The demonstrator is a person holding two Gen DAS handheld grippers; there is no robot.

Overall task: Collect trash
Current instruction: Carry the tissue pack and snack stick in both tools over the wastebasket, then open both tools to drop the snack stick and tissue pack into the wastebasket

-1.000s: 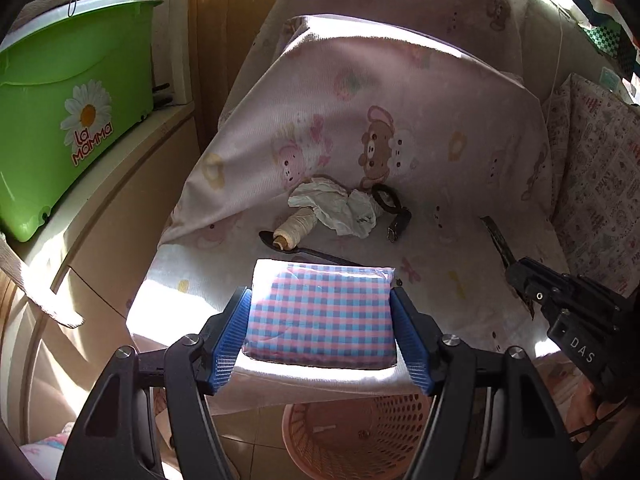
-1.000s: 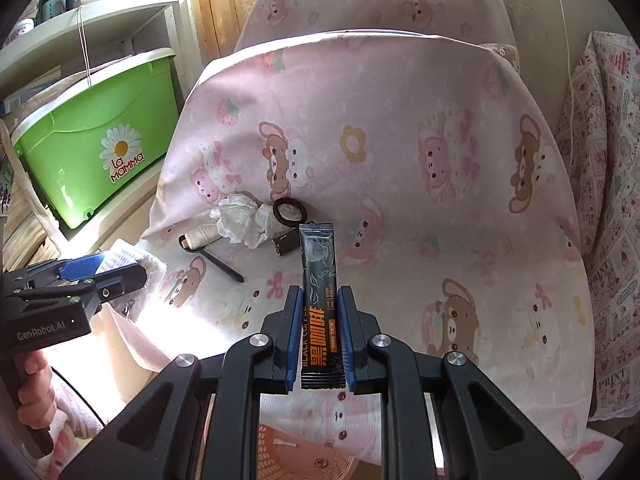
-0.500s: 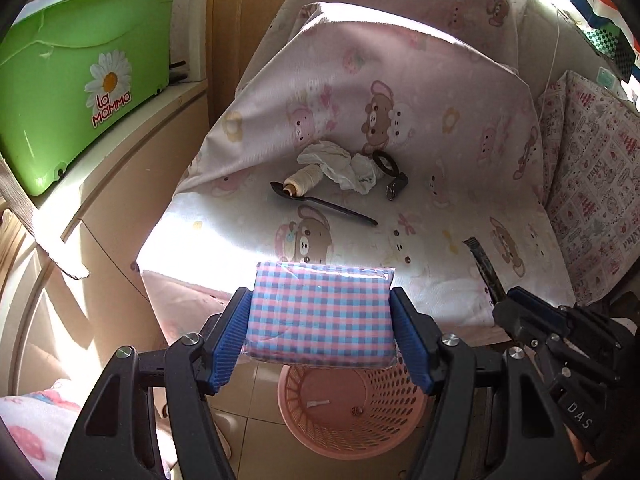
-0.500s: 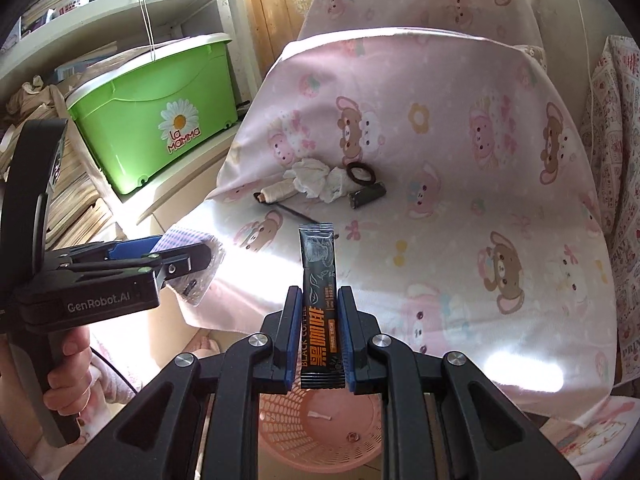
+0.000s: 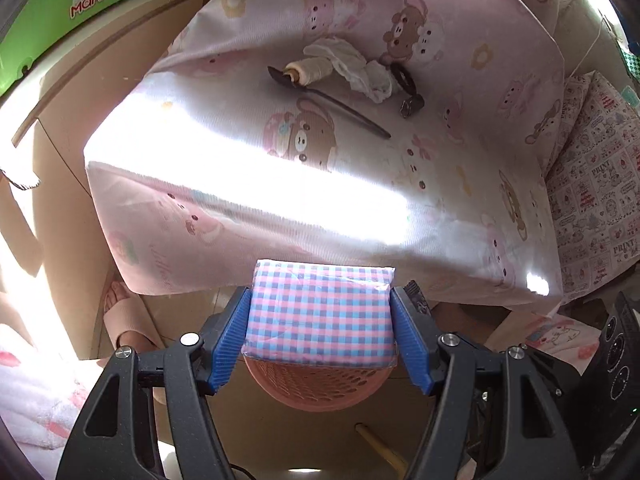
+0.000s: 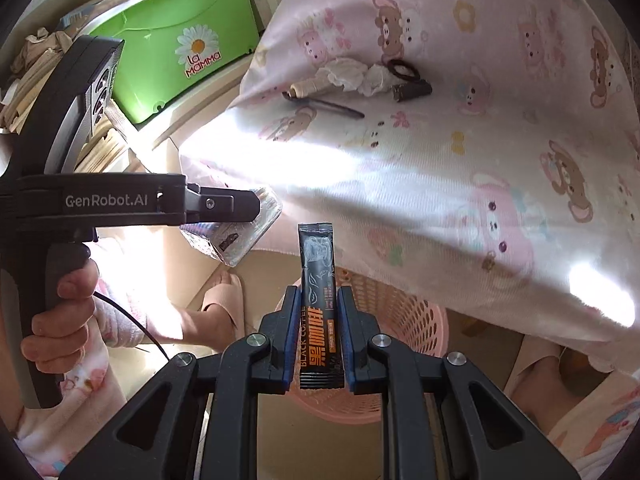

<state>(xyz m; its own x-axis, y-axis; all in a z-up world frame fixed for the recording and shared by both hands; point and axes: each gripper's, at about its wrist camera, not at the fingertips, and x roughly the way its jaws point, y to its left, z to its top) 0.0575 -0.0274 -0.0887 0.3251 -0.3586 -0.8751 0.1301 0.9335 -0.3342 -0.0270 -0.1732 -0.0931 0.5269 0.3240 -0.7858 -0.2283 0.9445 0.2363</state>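
I am carrying two pieces of trash to the pink basket [image 6: 404, 320] on the floor — the drop is the step in hand. My left claw [image 5: 320, 322] is pinching the checked packet [image 5: 320, 312] directly above the basket's rim; my right claw [image 6: 319, 334] is clamping the black coffee sachet [image 6: 319, 300] upright over its near edge. Both are angling downward, off the cloth-covered seat [image 6: 460, 168]. Next I am judging each needs centring over the opening, then spreading — the crumpled tissue [image 5: 360, 70] is waiting.
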